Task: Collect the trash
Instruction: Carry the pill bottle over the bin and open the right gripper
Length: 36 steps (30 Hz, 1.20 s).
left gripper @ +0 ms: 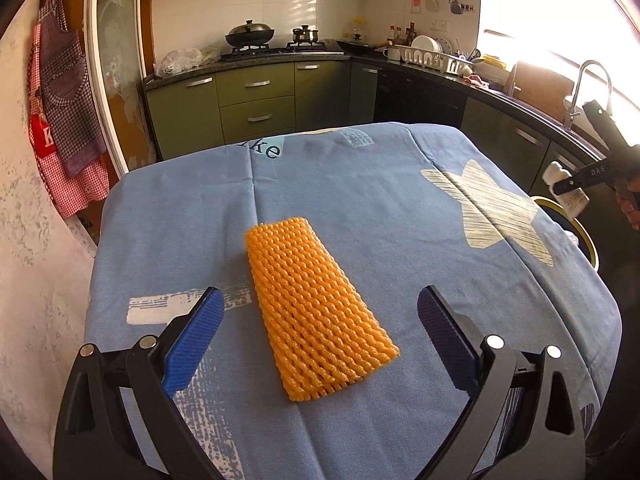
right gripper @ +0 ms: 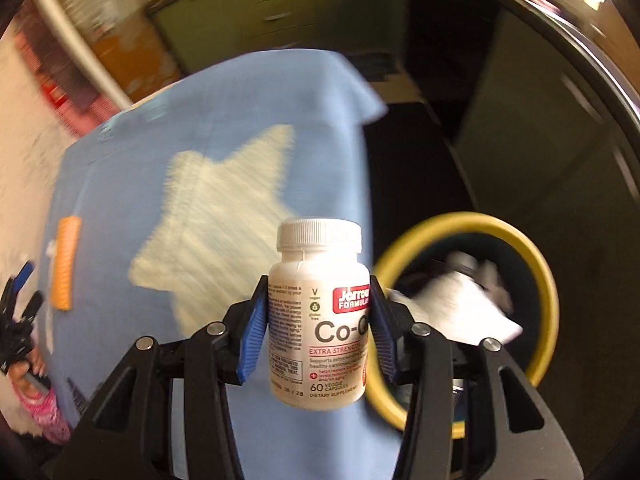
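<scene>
Right wrist view, nearest first: the right hand-held gripper [right gripper: 318,320] is clamped on a white supplement bottle [right gripper: 318,316], its blue pads [right gripper: 252,340] pressed against both sides of the label. The bottle stands upright between them, white cap on top, with the letters "Co-Q" readable. Just behind and to the right sits a round trash bin [right gripper: 540,264] with a yellow rim, and white crumpled paper [right gripper: 460,300] lies inside it. The bottle is beside the bin's rim, over the edge of the bench [right gripper: 224,96], which is draped in a blue cloth with a pale star [right gripper: 216,208]. Everything past the bottle is smeared with blur. At the far left edge, the left hand-held gripper [right gripper: 20,292] shows small, with an orange foam net [right gripper: 66,264] lying on the cloth near it.

From the left wrist view, the left hand-held gripper [left gripper: 320,320] has its jaws spread wide and nothing between the pads; whether it is above the cloth or resting on it I cannot tell. The orange foam net [left gripper: 316,308] lies flat on the bench [left gripper: 360,184] between and beyond the fingers, touching neither. Farther right, past the bench edge, the right hand-held gripper [left gripper: 568,188] carries the bottle [left gripper: 572,200] above the bin's yellow rim [left gripper: 584,232]. Green kitchen cabinets [left gripper: 256,96] and a stove with a wok [left gripper: 250,34] fill the background.
</scene>
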{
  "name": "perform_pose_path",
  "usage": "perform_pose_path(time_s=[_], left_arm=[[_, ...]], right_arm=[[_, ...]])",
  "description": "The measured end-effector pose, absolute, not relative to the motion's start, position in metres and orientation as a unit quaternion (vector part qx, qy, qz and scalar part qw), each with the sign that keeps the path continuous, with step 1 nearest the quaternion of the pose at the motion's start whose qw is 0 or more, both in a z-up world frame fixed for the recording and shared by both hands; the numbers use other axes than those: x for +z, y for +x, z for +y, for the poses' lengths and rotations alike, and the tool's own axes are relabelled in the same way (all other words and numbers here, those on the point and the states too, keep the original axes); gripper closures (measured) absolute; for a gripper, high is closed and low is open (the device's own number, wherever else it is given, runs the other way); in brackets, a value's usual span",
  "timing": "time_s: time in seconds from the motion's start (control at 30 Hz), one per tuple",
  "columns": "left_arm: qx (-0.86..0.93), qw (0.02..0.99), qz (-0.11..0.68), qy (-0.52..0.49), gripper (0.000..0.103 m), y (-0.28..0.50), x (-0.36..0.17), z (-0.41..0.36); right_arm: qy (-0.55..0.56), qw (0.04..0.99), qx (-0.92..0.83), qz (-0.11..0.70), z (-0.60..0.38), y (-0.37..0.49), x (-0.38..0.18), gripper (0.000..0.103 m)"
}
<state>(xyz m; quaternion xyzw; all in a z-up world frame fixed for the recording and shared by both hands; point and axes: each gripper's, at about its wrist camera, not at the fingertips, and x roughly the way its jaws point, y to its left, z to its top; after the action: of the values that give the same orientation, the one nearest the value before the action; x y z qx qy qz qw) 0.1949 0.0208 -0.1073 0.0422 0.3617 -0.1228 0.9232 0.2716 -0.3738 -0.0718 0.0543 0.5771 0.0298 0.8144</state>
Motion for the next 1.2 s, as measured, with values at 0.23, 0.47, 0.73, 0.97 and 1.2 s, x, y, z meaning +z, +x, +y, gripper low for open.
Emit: perform_pose_path(time_s=[0.23, 0.47, 0.73, 0.97, 1.2], left_arm=[[-0.123, 0.922, 0.363, 0.045, 0.007, 0.197, -0.108, 0.020], [-0.123, 0.922, 0.365, 0.046, 0.007, 0.197, -0.109, 0.020], [-0.130, 0.920, 0.367, 0.048, 0.007, 0.196, -0.110, 0.018], [-0.125, 0.917, 0.375, 0.053, 0.007, 0.199, -0.112, 0.014], [-0.090, 0.902, 0.420, 0.044, 0.006, 0.215, -0.114, 0.010]], right_arm=[[0.102, 0.793, -0.056, 0.598, -0.462, 0.257, -0.100, 0.058], [0.064, 0.757, -0.121, 0.639, -0.494, 0.254, -0.124, 0.053], [0.071, 0.795, -0.116, 0.591, -0.478, 0.220, -0.097, 0.048], [0.051, 0.828, -0.039, 0.558, -0.415, 0.186, -0.076, 0.047], [0.028, 0.839, -0.006, 0.543, -0.384, 0.182, -0.068, 0.043]])
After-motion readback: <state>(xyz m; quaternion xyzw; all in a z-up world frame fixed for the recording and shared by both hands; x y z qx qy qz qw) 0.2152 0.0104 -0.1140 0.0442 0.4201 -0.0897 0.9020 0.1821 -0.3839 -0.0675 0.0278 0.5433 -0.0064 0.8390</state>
